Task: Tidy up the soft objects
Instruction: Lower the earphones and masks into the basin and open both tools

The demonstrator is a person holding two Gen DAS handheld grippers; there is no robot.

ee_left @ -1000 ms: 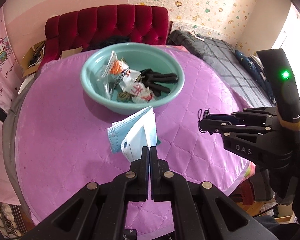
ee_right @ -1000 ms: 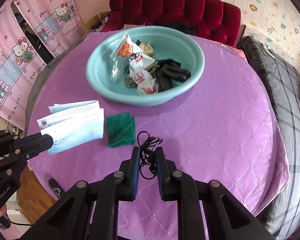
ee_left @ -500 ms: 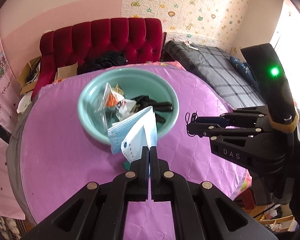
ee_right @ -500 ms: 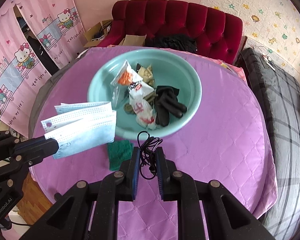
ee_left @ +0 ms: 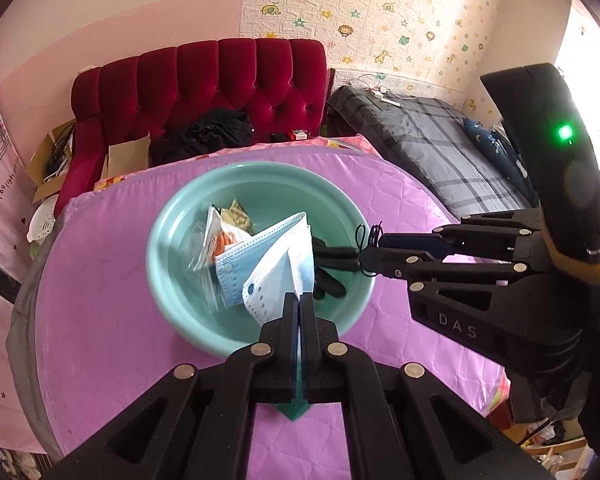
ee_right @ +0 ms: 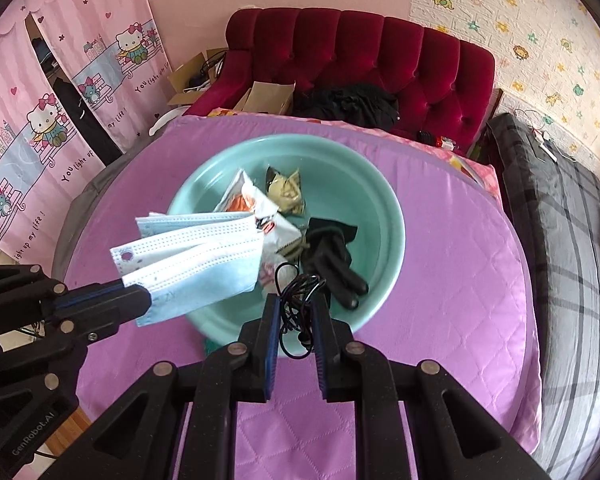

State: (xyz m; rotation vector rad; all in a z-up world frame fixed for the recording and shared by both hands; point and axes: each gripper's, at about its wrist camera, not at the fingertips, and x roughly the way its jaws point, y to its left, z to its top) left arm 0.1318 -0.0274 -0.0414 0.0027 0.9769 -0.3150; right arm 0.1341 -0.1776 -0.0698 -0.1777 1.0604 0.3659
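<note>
Hovering above the round teal plastic basin [ee_left: 168, 280], both grippers now carry their loads over its rim, where a second ago they hung low over the quilted purple tablecloth [ee_right: 460, 280]. The left gripper [ee_left: 299, 300] is pinched fully closed on a corner of the stack of pale blue pleated face masks [ee_left: 274, 264], which fans out over the basin's near side. The right gripper [ee_right: 295, 312], its blue-padded fingers [ee_right: 273, 320] narrowed to a slim gap, grips a tangled loop of thin black cord [ee_right: 298, 300] above the basin's front edge. Inside lie a pair of black gloves [ee_right: 332, 260] and several crinkled plastic snack packets [ee_right: 256, 200]. A dark green scouring pad [ee_left: 294, 412] remains on the cloth, just outside the basin. Both items look ready to be dropped in; the pad appears to be the last piece left.
</note>
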